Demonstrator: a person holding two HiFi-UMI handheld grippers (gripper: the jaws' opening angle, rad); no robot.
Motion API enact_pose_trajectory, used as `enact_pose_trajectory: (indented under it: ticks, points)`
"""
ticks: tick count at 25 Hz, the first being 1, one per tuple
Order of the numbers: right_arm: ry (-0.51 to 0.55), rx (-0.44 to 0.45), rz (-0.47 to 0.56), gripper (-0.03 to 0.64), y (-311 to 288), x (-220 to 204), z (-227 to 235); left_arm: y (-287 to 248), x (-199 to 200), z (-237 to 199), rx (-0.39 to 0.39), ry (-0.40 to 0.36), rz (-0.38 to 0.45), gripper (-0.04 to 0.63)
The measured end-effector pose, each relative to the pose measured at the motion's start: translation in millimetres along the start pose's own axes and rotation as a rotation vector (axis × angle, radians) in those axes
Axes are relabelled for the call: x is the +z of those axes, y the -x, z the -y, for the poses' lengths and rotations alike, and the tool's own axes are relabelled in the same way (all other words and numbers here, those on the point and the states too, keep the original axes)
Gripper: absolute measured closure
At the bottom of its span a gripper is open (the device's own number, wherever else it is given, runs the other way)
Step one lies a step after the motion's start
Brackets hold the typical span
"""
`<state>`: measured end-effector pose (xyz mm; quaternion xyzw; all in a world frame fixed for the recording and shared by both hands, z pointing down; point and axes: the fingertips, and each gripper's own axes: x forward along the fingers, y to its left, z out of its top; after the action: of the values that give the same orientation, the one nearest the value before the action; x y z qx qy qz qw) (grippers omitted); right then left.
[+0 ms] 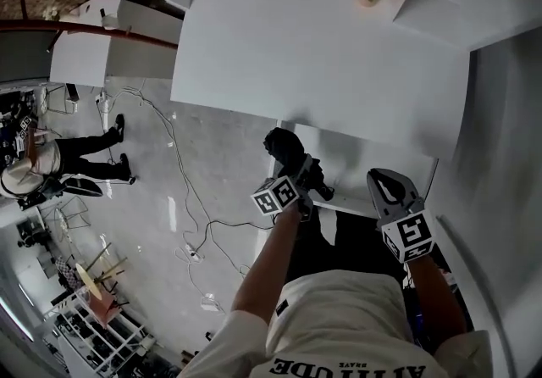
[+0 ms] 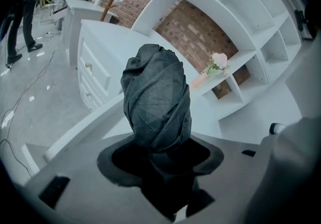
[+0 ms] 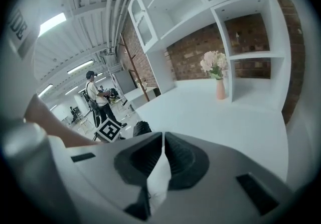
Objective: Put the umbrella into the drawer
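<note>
Right, the left gripper clamps the folded black umbrella beside the open drawer; the right gripper has its jaws pressed together, empty.

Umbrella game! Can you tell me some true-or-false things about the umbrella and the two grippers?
1. The left gripper has the dark umbrella between its jaws. True.
2. The umbrella is opened out wide. False: it is folded and wrapped into a tight bundle.
3. The right gripper is gripping a vase. False: its jaws are together with nothing between them.
4. Pink flowers stand in a vase on the white counter. True.
5. The umbrella lies loose on the floor. False: it is held up in the left gripper's jaws.
</note>
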<state>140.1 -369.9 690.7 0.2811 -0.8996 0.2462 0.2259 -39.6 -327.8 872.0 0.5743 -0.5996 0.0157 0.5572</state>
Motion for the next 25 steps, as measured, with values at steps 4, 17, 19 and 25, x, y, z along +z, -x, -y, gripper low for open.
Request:
enact_pose_trajectory:
  ticks: [4, 17, 19, 25]
  points:
    - [-0.026, -0.003, -0.021, 0.581, -10, -13, 5, -17, -20, -11, 0.025, 0.04, -0.093, 0.339]
    - [-0.078, -0.014, -0.066, 0.581, -16, -37, 17, -53, -52, -49, 0.132, 0.07, -0.225, 0.339]
    - [-0.08, -0.012, -0.073, 0.583, -17, -41, 17, -57, -55, -57, 0.155, 0.063, -0.229, 0.339]
    - [-0.1, -0.014, -0.097, 0.581, -23, -58, 27, -71, -59, -69, 0.181, 0.049, -0.238, 0.336]
